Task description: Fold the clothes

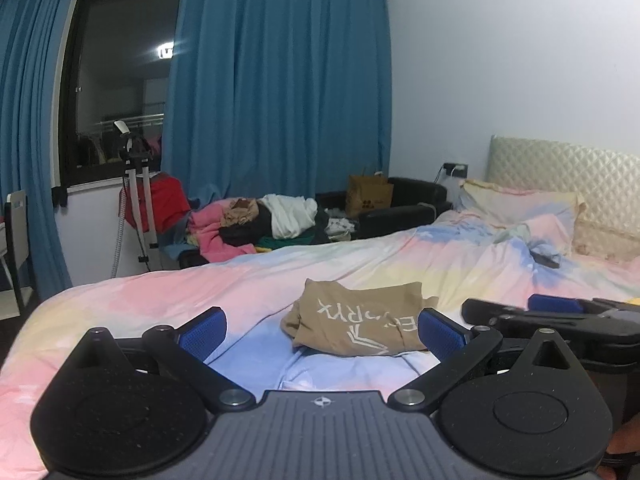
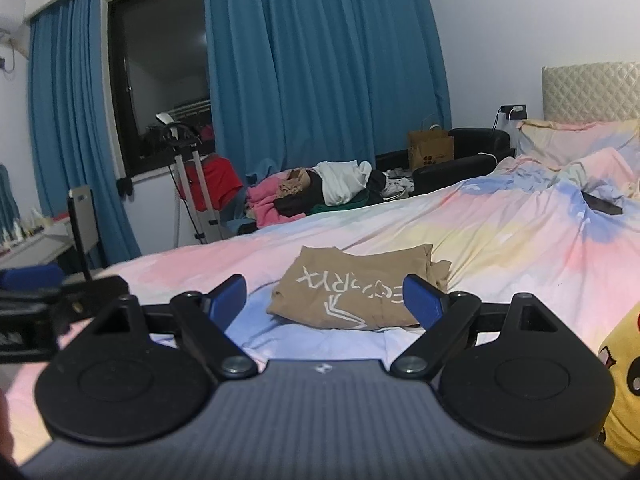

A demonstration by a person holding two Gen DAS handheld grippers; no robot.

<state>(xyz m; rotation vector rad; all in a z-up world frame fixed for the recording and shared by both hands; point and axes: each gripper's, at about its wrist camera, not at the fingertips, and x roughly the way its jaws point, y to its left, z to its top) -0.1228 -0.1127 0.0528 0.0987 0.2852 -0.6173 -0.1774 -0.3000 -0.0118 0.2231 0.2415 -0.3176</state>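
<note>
Folded tan T-shirt [image 1: 356,324] at lower centre of the left wrist frame, flat on the pastel tie-dye bedspread [image 1: 248,280]. White print across the shirt, upside down toward the cameras: letters resembling "E…RYX" above 2 chevron marks, middle letters creased and unreadable. Same shirt [image 2: 360,292] at lower centre of the right wrist frame.

Left gripper [image 1: 322,330] spread wide, both blue pads clear of the cloth, nothing between them but the view of the shirt beyond. Right gripper [image 2: 324,298] likewise at full spread, empty, just short of the shirt.

Unfolded clothes pile [image 1: 272,220] at mid-frame beyond the bed's far edge: pink, white, black, green. Brown paper bag [image 1: 368,198] right of the pile, dark printed mark too small to read. Blue curtains [image 1: 280,80] across the upper frame. Yellow cartoon-face plush [image 2: 622,380] at lower right of the right wrist frame.
</note>
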